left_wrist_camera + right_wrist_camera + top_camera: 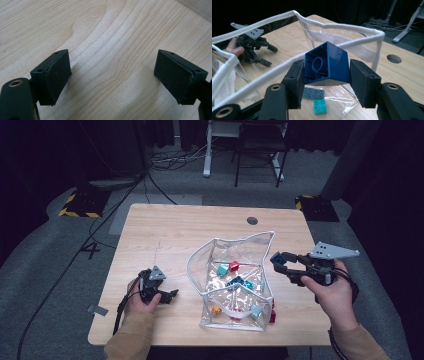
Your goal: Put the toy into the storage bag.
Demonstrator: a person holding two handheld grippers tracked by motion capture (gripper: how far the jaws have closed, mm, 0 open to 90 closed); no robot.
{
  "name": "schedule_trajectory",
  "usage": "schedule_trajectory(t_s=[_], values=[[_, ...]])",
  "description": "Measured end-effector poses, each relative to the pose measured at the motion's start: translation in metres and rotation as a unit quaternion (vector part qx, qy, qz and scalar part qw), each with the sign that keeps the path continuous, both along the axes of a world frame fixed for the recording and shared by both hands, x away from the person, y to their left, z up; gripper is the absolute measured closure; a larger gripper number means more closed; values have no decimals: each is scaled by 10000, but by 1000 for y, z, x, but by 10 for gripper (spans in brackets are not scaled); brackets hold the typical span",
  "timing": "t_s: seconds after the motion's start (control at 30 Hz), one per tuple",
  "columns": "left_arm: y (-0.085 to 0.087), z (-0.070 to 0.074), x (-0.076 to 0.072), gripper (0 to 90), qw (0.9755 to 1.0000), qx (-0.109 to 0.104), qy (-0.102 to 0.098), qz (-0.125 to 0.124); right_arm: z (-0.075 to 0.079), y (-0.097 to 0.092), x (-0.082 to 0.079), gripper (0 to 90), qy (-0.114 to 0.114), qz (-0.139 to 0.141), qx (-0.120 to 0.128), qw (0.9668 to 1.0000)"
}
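The right gripper (281, 262) hung above the table's right side, just beside the clear pouch (231, 280), its jaws clamped on a dark blue block (327, 64) held tilted, hollow side toward the camera. The left gripper (170, 296) rested low on the wooden table (165, 230), jaws wide with nothing between them. Bare wood lay left of and beyond the pouch.

Pouch (210, 255) sat on the counter (165, 227), right of centre, mouth open upward. Several bricks (223, 270) lay inside it; one brick (272, 316) lay just outside its near right corner. Left hand-held gripper (169, 296) rested on the counter left of the pouch, apart from it. Right hand-held gripper (276, 260) was raised at the pouch's right rim with a block (327, 64) between its pads. Counter's hole (252, 220) lay behind the pouch.
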State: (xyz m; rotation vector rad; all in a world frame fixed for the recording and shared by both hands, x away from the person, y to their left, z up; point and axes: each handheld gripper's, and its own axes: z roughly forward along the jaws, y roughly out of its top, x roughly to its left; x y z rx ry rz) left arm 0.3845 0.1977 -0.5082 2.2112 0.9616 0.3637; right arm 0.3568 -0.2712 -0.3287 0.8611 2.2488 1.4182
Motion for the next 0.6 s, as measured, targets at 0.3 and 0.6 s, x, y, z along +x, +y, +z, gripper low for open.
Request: schedule_trajectory(t_s=[0.3, 0.6], values=[[0, 0, 0, 142, 10000, 3, 0, -3, 12, 29, 2, 481, -28, 348, -29, 9994], [0, 0, 0, 142, 10000, 1, -1, 0, 20, 61, 6, 481, -55, 672, -107, 9977]])
